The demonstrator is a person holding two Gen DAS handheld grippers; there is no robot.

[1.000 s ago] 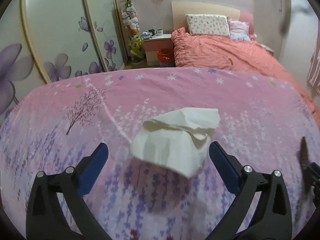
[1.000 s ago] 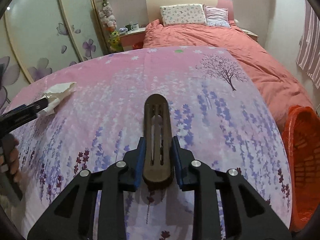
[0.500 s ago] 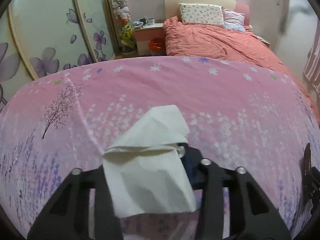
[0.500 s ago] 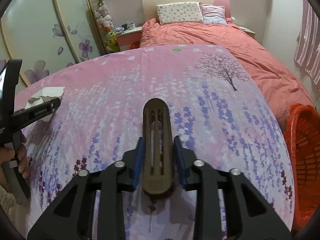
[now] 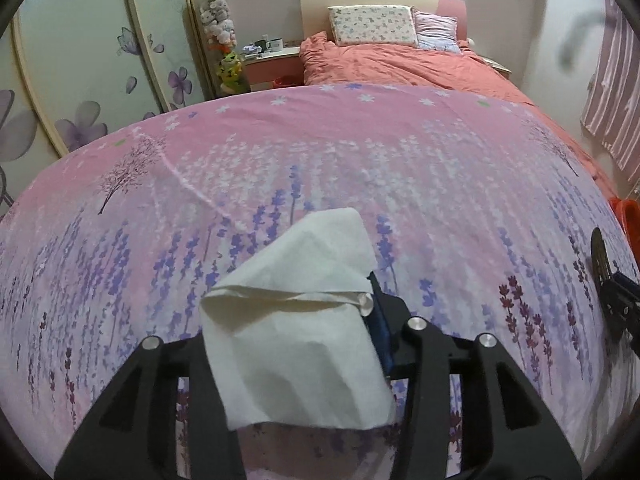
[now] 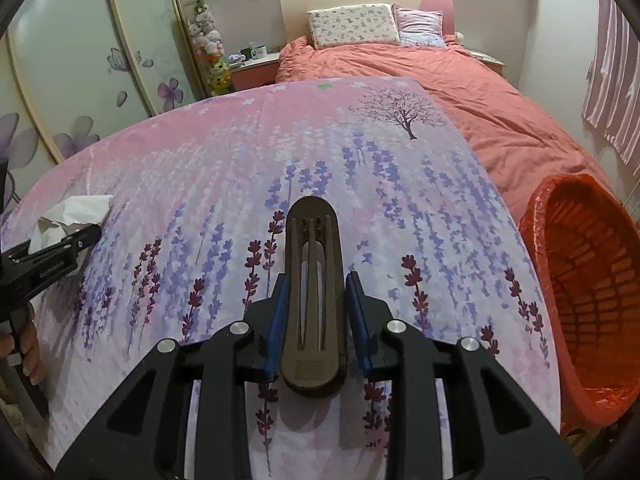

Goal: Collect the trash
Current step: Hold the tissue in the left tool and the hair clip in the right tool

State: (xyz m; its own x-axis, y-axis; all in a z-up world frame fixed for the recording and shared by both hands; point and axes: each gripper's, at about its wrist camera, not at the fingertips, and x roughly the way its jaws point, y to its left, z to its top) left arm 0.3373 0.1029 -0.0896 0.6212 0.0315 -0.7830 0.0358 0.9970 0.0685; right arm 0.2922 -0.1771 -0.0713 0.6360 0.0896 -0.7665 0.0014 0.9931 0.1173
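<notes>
**White tissue, loose hold: drop risk**

White tissue [image 5: 296, 344] sits lifted off the sheet [image 5: 400, 184] in left claw [image 5: 294, 336]; jaws opening, so it may slip free before the orange basket [image 6: 576, 280]; right claw [image 6: 314, 312] clenched on brown clip [image 6: 314, 292].

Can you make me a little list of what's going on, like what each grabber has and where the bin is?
left gripper: jaws opening, white tissue between them
right gripper: shut on brown clip
bin: orange basket beside the bed, right of the right gripper
surface: pink flowered bedspread
</notes>
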